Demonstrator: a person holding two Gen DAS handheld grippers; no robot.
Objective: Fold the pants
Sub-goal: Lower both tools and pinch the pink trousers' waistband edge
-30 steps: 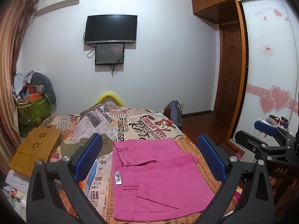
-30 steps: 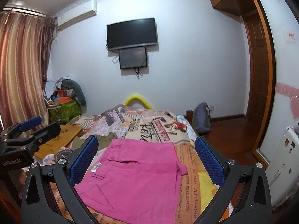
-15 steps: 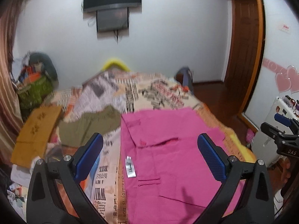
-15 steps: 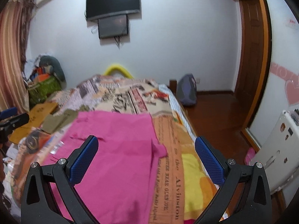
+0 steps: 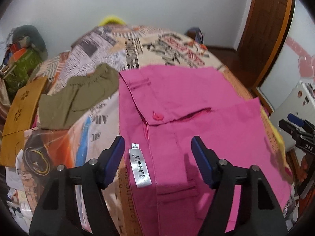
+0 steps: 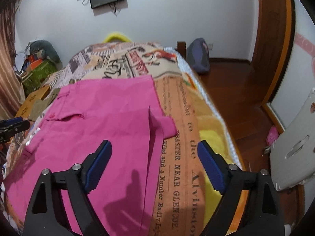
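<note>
Bedspread [image 6: 183, 137] newsprint — "LAisruiLA" tag [image 5: 140, 168]

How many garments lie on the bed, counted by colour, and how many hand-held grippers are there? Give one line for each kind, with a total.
Pink pants: 1
Olive-green garment: 1
Hand-held grippers, left and right, both open and holding nothing: 2
Total: 4

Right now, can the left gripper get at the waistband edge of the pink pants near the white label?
Probably yes: the left gripper is open above the pink pants, the white label lies between its fingers, nothing covers it.
</note>
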